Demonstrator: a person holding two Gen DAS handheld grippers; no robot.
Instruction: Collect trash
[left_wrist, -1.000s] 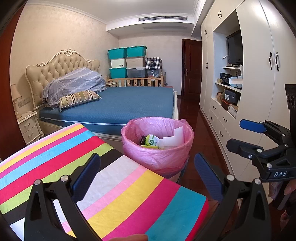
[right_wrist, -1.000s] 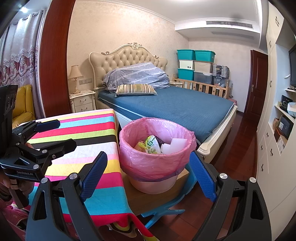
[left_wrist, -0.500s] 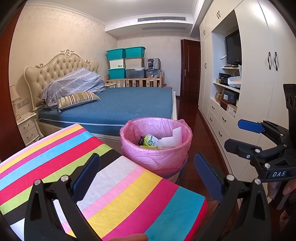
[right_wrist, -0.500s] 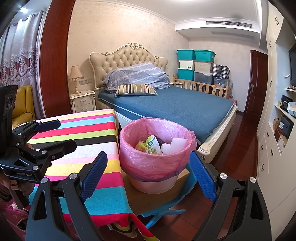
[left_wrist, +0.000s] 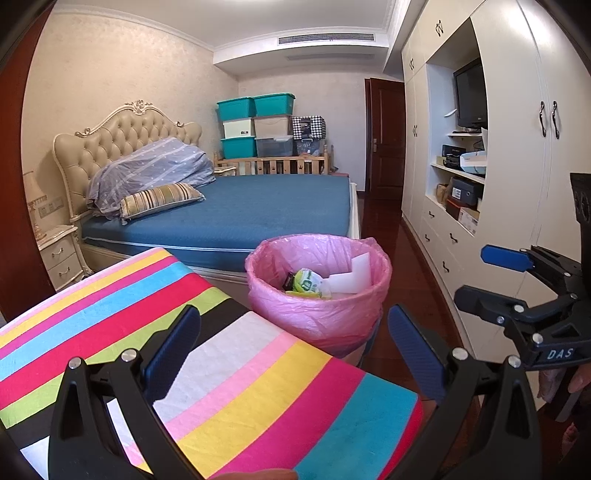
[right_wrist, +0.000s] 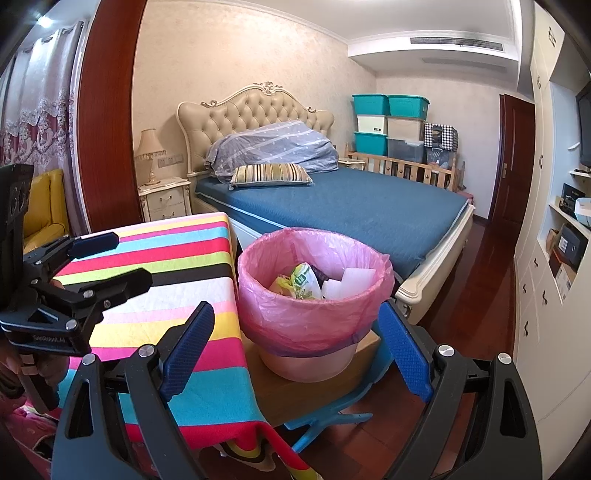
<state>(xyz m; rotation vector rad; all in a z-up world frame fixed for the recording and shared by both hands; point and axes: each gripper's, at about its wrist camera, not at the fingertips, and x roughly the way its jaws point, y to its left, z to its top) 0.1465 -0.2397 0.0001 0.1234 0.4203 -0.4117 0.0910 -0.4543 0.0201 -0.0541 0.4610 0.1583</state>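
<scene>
At frame centre: bin (left_wrist: 319, 291) with pink liner, beside the striped table (left_wrist: 221, 369), holds a green wrapper (right_wrist: 304, 282) and white paper (left_wrist: 351, 277) | left gripper (left_wrist: 295, 350) wide open, empty, over the table at lower frame | right gripper (right_wrist: 295, 350) wide open, empty, lower frame, facing the bin

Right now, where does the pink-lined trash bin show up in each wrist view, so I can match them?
Left wrist view: the pink-lined trash bin sits just right of centre, past the far edge of the striped tablecloth.
Right wrist view: the bin sits at centre, right of the tablecloth, standing on a wooden stool top.
Shared landmark: the blue bed behind the bin.
</scene>
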